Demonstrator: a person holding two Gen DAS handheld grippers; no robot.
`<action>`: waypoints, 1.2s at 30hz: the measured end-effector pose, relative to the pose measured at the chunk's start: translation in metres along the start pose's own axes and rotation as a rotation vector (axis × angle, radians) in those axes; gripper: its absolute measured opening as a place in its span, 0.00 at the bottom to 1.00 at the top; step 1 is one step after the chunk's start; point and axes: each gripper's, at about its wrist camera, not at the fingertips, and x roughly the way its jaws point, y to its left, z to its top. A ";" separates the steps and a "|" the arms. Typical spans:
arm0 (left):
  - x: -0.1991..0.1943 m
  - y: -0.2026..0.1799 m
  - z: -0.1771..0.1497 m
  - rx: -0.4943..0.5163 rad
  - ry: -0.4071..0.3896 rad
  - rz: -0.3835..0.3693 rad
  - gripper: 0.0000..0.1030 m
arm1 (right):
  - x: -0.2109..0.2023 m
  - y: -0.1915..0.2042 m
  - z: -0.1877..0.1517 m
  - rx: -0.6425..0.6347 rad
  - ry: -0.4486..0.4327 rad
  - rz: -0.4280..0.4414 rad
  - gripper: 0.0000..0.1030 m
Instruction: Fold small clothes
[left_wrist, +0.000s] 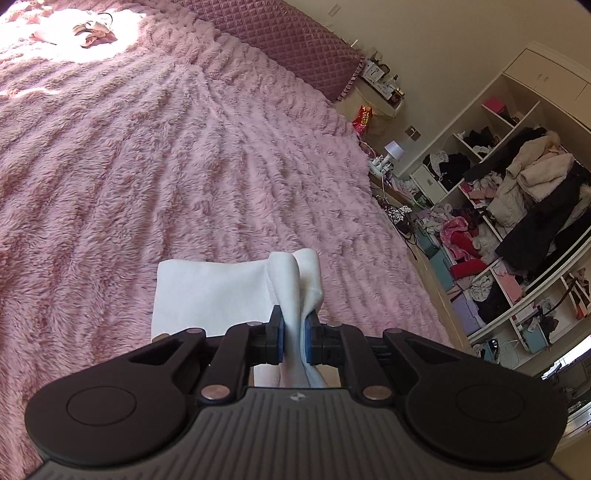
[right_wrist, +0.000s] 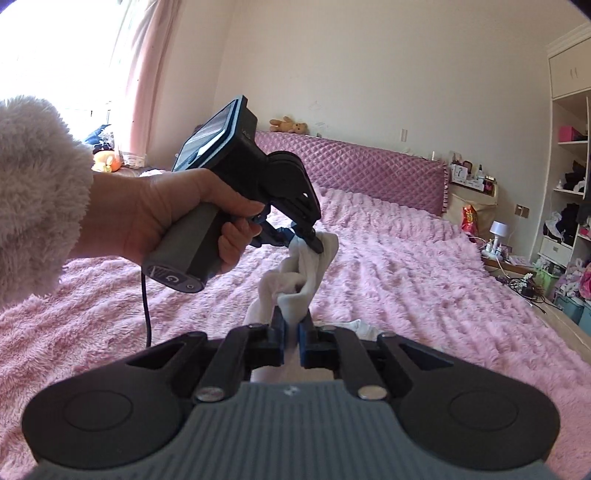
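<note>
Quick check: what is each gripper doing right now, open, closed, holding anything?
Left gripper: closed on the white cloth.
Right gripper: closed on the same white cloth, held up above the pink blanket.

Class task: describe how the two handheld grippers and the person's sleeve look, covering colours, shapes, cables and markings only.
Each gripper has black linkage arms, two round black discs, a ribbed grey body and blue pads. The left gripper, seen from the right wrist view, has a grey pistol handle with a printed symbol on its base, a black cable and a blue-edged screen on top. The right gripper looks the same. The sleeve is fluffy, pale pinkish-beige.
</note>
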 end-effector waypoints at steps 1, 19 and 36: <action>0.008 -0.007 -0.004 0.004 0.008 0.003 0.10 | -0.002 -0.012 -0.004 0.021 0.003 -0.008 0.00; 0.123 -0.098 -0.077 0.098 0.083 0.020 0.10 | -0.005 -0.155 -0.099 0.328 0.098 -0.226 0.00; 0.182 -0.141 -0.131 0.326 0.165 0.180 0.17 | 0.016 -0.201 -0.161 0.525 0.176 -0.235 0.00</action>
